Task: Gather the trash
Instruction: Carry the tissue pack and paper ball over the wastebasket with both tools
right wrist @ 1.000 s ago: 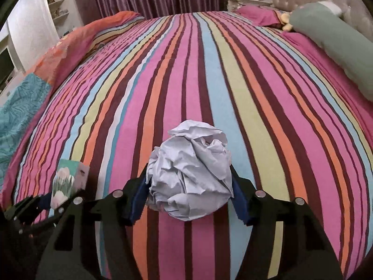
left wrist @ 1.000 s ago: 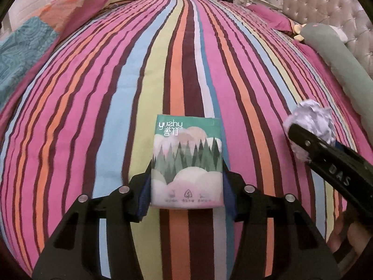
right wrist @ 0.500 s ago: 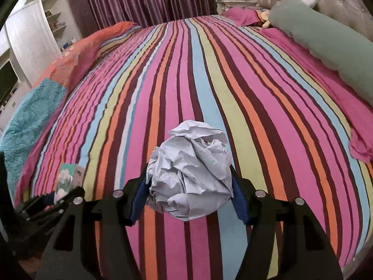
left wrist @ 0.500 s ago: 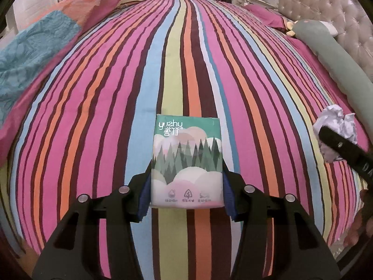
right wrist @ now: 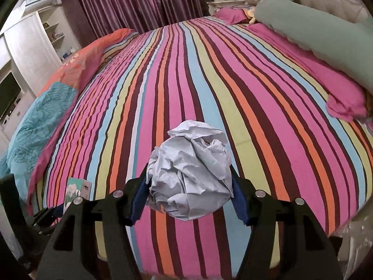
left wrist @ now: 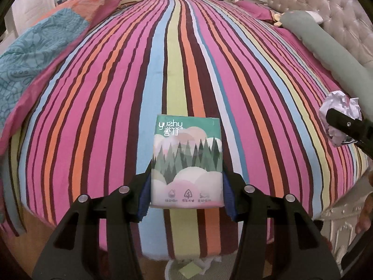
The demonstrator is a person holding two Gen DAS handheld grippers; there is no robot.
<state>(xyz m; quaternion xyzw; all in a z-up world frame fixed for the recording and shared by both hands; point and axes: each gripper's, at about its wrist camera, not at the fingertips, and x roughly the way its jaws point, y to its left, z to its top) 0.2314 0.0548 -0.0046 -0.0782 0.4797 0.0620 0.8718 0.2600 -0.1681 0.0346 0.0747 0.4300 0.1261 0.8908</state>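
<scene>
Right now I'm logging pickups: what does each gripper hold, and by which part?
Left gripper: green forest-print tissue pack, pinched by its lower side edges. Right gripper: crumpled white paper ball, squeezed across its sides.

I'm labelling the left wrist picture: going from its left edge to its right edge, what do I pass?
Teal patterned quilt → tissue pack held in the left gripper → crumpled paper ball in the right gripper at the right edge.

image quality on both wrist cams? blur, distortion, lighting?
Left wrist: heavy fisheye bulges the striped bedspread; tissue pack sharp, its print readable; dim, purplish cast. Right wrist: same bulge; paper ball crisp, bed's right edge smeared; no glare.
</scene>
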